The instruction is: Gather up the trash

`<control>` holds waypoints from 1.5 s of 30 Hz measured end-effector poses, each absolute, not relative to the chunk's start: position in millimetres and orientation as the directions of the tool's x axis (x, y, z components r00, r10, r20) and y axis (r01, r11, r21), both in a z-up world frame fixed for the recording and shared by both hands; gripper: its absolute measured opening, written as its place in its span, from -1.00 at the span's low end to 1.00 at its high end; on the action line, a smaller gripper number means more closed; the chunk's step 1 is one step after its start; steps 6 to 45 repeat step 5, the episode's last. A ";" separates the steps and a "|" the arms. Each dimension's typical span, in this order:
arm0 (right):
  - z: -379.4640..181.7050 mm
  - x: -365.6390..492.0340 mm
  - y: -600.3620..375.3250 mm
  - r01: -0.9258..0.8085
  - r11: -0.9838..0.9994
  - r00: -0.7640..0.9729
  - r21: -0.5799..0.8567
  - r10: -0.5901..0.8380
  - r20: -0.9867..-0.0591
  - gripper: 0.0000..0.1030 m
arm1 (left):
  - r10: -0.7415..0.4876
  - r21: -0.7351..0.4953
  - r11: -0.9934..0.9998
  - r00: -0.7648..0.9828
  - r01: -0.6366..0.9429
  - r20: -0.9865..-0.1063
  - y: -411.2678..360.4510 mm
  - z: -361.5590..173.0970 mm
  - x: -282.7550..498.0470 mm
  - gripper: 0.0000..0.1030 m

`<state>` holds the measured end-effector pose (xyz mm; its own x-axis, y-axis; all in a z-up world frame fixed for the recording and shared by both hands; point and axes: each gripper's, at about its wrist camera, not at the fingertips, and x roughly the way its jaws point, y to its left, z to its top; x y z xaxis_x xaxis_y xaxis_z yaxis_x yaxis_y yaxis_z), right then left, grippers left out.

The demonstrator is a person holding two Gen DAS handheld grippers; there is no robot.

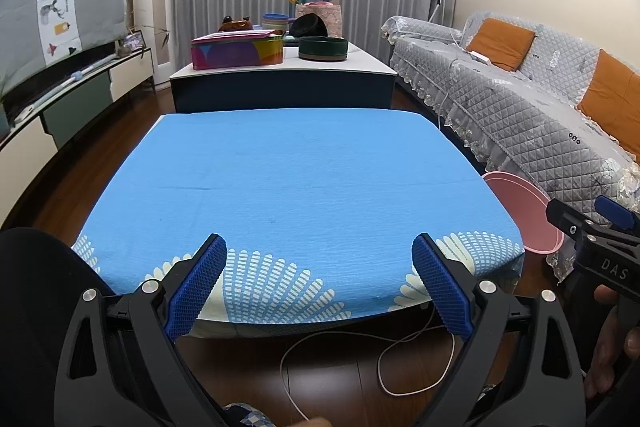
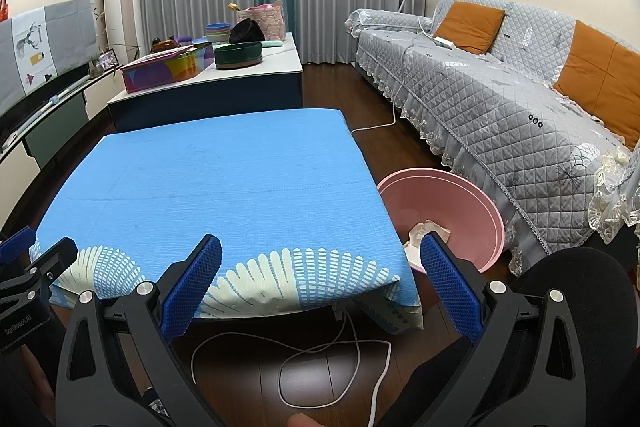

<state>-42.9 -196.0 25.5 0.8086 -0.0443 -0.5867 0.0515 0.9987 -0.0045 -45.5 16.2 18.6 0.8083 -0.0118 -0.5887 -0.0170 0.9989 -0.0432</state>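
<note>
**Trash is in the basin, both claws empty**

So, both grippers are parked at the near edge of the table [image 1: 304, 163], jaws spread wide apart and holding nothing. The left gripper [image 1: 318, 283] sits roughly centered on the blue cloth, and the right gripper [image 2: 320, 283] hangs toward the table's right corner. My guess is that's deliberate, since the pink basin [image 2: 472, 187] sits on the floor right beside that corner, between the table and the grey sofa [image 2: 500, 99], so it's an easy drop spot.

The only trash I can spot is a crumpled white paper wad [image 2: 426, 231] lying inside the basin near its front wall, partly hidden behind the right claw's finger. It looks light and scrunched up. The cloth itself shows nothing left to pick, so the job looks basically done. A white cable [image 2: 340, 359] loops on the floor underneath.
</note>
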 end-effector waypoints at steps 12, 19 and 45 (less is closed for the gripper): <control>25.2 -42.6 -196.2 0.052 0.999 0.808 -0.004 -0.045 -0.587 0.90 | -0.007 -0.048 0.998 0.803 -0.027 -0.596 17.5 17.7 -44.4 0.77; 25.2 -42.6 -196.2 0.052 0.999 0.808 -0.004 -0.045 -0.587 0.90 | -0.007 -0.048 0.998 0.803 -0.027 -0.596 17.5 17.7 -44.4 0.77; 25.2 -42.6 -196.2 0.052 0.999 0.808 -0.004 -0.045 -0.587 0.90 | -0.007 -0.048 0.998 0.803 -0.027 -0.596 17.5 17.7 -44.4 0.77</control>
